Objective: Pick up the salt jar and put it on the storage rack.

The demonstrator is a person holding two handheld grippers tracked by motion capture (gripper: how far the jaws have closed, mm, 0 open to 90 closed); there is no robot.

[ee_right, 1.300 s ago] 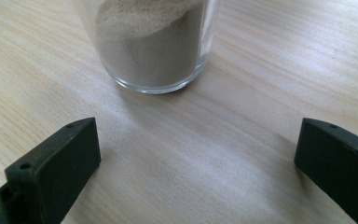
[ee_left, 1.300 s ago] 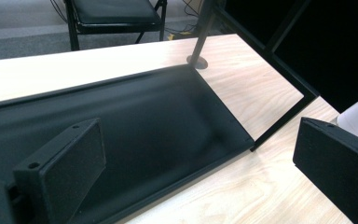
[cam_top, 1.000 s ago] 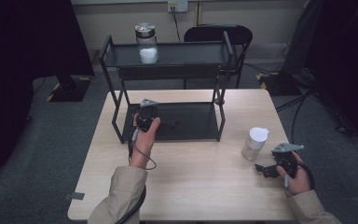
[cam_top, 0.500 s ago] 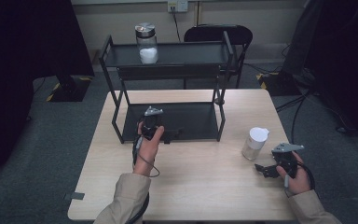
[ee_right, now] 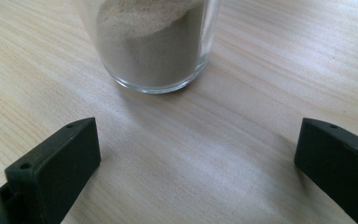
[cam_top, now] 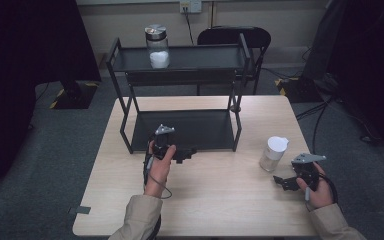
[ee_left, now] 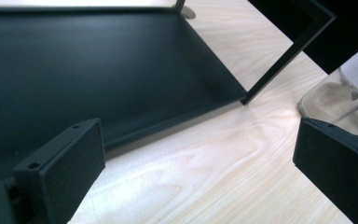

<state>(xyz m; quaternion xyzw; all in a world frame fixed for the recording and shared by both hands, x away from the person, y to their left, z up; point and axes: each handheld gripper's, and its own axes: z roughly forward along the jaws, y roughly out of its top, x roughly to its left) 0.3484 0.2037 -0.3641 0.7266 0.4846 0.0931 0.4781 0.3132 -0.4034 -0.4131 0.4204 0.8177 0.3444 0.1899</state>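
1. Right gripper [cam_top: 283, 181]: jaws spread wide, empty, low over the light wooden table [cam_top: 220, 210] near its right edge.
2. Clear glass jar of pale powder with a white lid [cam_top: 273, 153]: upright on the table, just beyond the right gripper.
3. Left gripper [cam_top: 186, 154]: jaws spread, empty, at the front edge of the black metal shelf rack's [cam_top: 180, 127] lower tray.

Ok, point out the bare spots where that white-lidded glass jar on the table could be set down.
Free: the lower black metal shelf of the two-tier rack, and the top shelf right of the silver-lidded glass jar of white powder. The light wooden table is bare between both hands. Crowded: around the white-lidded glass jar, with the right hand-held gripper close by.
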